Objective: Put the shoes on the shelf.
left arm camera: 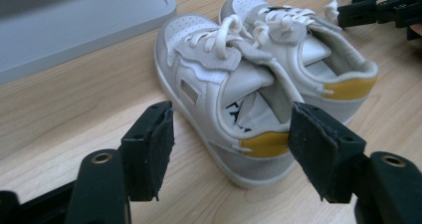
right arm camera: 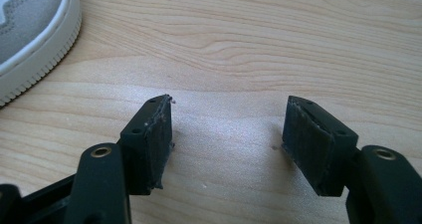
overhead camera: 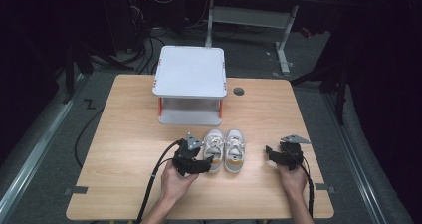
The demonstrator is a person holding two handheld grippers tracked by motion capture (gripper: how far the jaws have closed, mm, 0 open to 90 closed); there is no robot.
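Left gripper (overhead camera: pixel 211 160): held at the near edge of the table, jaws apart, nothing pressed between the pads; the heel of the nearer shoe sits in the gap just ahead of them, untouched.
Right gripper (overhead camera: pixel 268 152): also near the person, jaws spread wide over bare wood, holding nothing.
Left shoe (left arm camera: pixel 219 99): directly in front of the left gripper, heel with its yellow tab towards the jaws, toe pointing away, upright on its sole.
Right shoe (left arm camera: pixel 308 50): touching the far side of the left shoe, between the two grippers, clear of the right gripper's jaws.
Table (overhead camera: pixel 129 134): light wood, under both grippers and the pair.
Shelf stand (overhead camera: pixel 190 70): beyond the shoes' toes, well ahead of both grippers; grey top over a lower grey tray, orange posts.
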